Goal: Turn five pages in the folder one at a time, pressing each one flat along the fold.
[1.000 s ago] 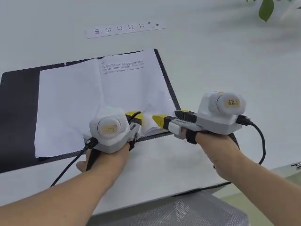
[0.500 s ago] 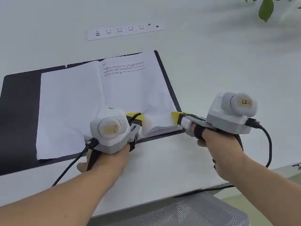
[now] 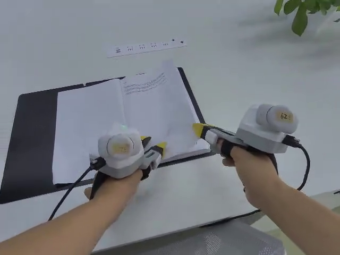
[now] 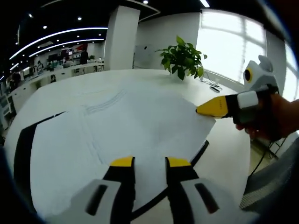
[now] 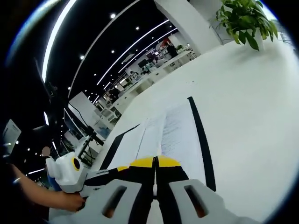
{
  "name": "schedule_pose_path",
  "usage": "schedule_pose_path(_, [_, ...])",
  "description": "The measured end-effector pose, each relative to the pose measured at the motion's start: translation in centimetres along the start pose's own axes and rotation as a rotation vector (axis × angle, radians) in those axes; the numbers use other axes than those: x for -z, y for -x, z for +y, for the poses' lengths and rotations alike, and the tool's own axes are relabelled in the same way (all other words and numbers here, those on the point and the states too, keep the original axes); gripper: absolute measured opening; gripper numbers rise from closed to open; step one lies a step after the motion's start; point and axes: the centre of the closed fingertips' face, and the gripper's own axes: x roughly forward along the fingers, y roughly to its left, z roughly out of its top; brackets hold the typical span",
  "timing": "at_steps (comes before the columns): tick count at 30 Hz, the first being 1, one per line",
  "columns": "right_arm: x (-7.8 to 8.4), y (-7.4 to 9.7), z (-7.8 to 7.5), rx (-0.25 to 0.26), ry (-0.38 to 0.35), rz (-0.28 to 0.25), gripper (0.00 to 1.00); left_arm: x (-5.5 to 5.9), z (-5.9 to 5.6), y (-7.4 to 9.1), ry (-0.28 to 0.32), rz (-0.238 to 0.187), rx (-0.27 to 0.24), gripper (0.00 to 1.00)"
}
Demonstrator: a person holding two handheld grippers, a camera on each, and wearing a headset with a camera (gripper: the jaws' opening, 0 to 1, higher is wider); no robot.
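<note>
Head view, near end, what's closest? — A

That's the left gripper (image 3: 153,143), in the person's hand at the near edge of the folder (image 3: 32,138). Its tips are over the bottom margin of the sheets. Can't tell if they touch the paper. — B

Claw? — A

In the left gripper view, the two yellow tips are a narrow gap apart. Nothing between them, white paper beneath. — B

Next out? — A

The right gripper (image 3: 198,129), just to the right, with its tips at the right edge of the top page (image 3: 159,103). In the right gripper view its jaws are pressed together and the sheet runs out from the tips, so it's pinching that sheet. The sheet bows up off the stack, far corner raised. — B

Folder itself? — A

Black, lying open on the white table (image 3: 255,69), spine running away from the person. White sheets on both sides, bare black cover at the left. There are printed lines at the far end of the right sheet, too small to read. — B

Far end? — A

A power strip (image 3: 146,47) beyond the folder, well apart from it. A plant (image 3: 300,11) at the far right corner. — B
</note>
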Motion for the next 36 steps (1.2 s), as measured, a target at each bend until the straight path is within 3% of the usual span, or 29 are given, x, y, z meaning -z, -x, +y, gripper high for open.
schedule_pose_path(8, [-0.3,-0.8,6.6,-0.116,-0.026,-0.025,0.00,-0.9,3.2,6.1,-0.031,-0.039,-0.049,0.35])
schedule_pose_path(17, [0.8,-2.5,12.1,-0.181,-0.011,-0.019,0.00,-2.1,6.5,12.7,-0.008,-0.120,-0.108,0.39])
schedule_pose_path(28, [3.3,-5.7,17.1,-0.219,0.024,0.037,0.00,-1.2,10.3,19.0,0.006,-0.158,-0.200,0.37])
schedule_pose_path(36, [6.1,-8.9,19.6,-0.195,0.069,0.110,0.00,-0.3,12.5,22.6,0.017,-0.166,-0.250,0.36])
